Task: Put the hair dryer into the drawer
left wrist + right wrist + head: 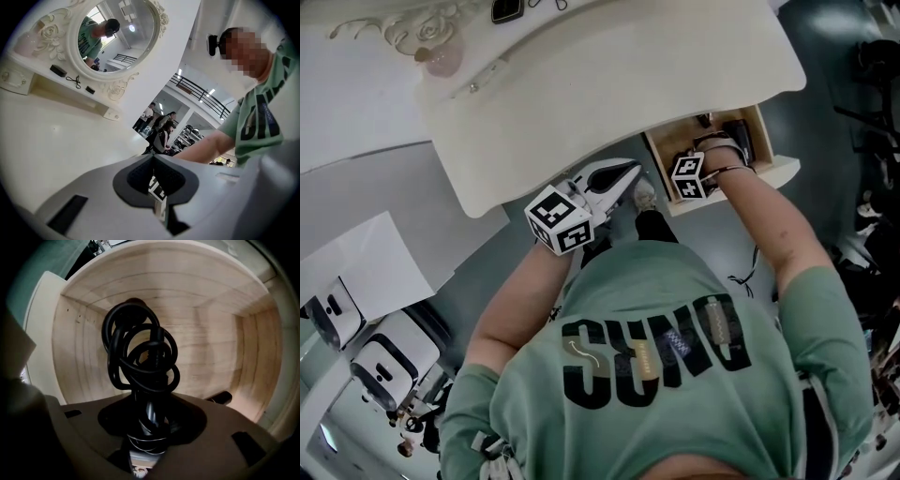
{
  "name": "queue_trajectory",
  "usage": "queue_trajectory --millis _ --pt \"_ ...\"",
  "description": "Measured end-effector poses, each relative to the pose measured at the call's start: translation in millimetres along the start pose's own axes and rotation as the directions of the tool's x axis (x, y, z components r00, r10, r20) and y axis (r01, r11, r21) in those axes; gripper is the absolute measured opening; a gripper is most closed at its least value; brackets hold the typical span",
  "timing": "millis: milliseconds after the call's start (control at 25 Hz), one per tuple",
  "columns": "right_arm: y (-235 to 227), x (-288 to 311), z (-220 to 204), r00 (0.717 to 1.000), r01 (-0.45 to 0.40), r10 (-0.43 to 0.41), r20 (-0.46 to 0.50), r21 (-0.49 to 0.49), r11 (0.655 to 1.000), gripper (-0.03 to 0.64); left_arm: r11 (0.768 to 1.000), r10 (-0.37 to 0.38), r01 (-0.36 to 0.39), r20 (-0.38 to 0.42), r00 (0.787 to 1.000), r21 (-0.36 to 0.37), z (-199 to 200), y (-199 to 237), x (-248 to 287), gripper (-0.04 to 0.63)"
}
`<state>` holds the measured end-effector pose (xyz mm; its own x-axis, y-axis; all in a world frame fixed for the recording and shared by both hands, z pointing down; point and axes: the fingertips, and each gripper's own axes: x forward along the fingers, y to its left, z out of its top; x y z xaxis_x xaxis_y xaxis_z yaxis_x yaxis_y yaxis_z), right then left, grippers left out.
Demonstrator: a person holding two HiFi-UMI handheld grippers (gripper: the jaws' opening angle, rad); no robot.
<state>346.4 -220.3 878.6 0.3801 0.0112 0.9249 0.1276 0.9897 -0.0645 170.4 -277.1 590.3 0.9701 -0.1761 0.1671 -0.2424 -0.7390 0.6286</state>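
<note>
The black hair dryer (149,408) hangs handle-first between the jaws of my right gripper (149,430), which is shut on it. Its black cord (140,352) is wound in loops in front of the jaws. Below it lies the open wooden drawer (206,343), pulled out at the right under the white dressing table (609,75). In the head view the right gripper (705,161) reaches down into the drawer (776,173), where the dryer (737,136) shows dark. My left gripper (619,175) hovers beside the table's front edge, shut with nothing in it (152,161).
An ornate oval mirror (117,37) stands at the back of the table, with small dark items at its foot. A small black object (219,397) lies at the drawer's right side. A white sheet (366,267) and white devices (384,361) lie on the floor to the left.
</note>
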Motion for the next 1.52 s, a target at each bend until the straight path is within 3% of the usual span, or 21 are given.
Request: queue_trajectory --millis 160,440,600,680,760,800,840,880,960,1040,1080,1120,1200,1320,1400,1520 --pt "-3 -1 0 0.999 0.018 -0.02 0.033 0.059 0.998 0.184 0.999 0.033 -0.033 0.018 0.999 -0.01 3 4 -25 0.009" --pt "-3 -31 2 0.977 0.021 -0.076 0.199 0.266 0.964 0.282 0.997 0.074 -0.074 0.054 0.996 0.003 15 5 -76 0.009" --pt "-6 -76 3 0.946 0.016 -0.138 0.294 0.384 0.923 0.285 0.995 0.1 -0.102 0.092 0.991 0.017 28 0 -110 0.009" --pt "-17 -116 8 0.906 -0.01 -0.195 0.375 0.481 0.877 0.285 0.992 0.119 -0.123 0.122 0.985 0.025 37 -2 -132 0.009" --pt "-31 -170 22 0.825 -0.089 -0.267 0.498 0.58 0.81 0.282 0.988 0.144 -0.151 0.163 0.976 0.035 48 -4 -158 0.009" --pt "-39 -200 32 0.761 -0.146 -0.309 0.57 0.615 0.775 0.273 0.985 0.159 -0.169 0.187 0.97 0.039 54 -6 -173 0.009" --pt "-47 -233 43 0.68 -0.208 -0.355 0.642 0.633 0.746 0.262 0.981 0.176 -0.189 0.213 0.961 0.044 61 -7 -189 0.009" --pt "-58 -268 55 0.583 -0.269 -0.402 0.706 0.635 0.724 0.25 0.976 0.195 -0.213 0.242 0.95 0.049 68 -8 -206 0.009" --pt "-81 -342 75 0.361 -0.387 -0.493 0.791 0.609 0.693 0.214 0.963 0.235 -0.264 0.304 0.923 0.058 85 -10 -241 0.009" --pt "-101 -410 85 0.153 -0.499 -0.573 0.805 0.563 0.658 0.168 0.946 0.277 -0.319 0.356 0.893 0.064 99 -14 -278 0.009" --pt "-108 -439 88 0.072 -0.541 -0.605 0.793 0.541 0.644 0.144 0.934 0.299 -0.349 0.377 0.877 0.07 105 -18 -296 0.009" --pt "-114 -464 90 0.01 -0.567 -0.631 0.776 0.524 0.636 0.122 0.922 0.321 -0.38 0.397 0.86 0.077 109 -22 -314 0.009" --pt "-124 -505 93 -0.07 -0.578 -0.665 0.744 0.513 0.635 0.071 0.896 0.359 -0.436 0.443 0.822 0.083 118 -31 -347 0.009" --pt "-138 -551 103 -0.138 -0.566 -0.682 0.718 0.508 0.649 0.0 0.861 0.405 -0.504 0.509 0.759 0.066 128 -39 -395 0.009" --pt "-140 -573 115 -0.158 -0.549 -0.672 0.723 0.502 0.669 -0.005 0.839 0.427 -0.54 0.539 0.726 0.063 129 -43 -420 0.009" --pt "-135 -588 138 -0.147 -0.501 -0.64 0.755 0.501 0.706 -0.006 0.819 0.447 -0.572 0.575 0.685 0.044 126 -49 -444 0.009"
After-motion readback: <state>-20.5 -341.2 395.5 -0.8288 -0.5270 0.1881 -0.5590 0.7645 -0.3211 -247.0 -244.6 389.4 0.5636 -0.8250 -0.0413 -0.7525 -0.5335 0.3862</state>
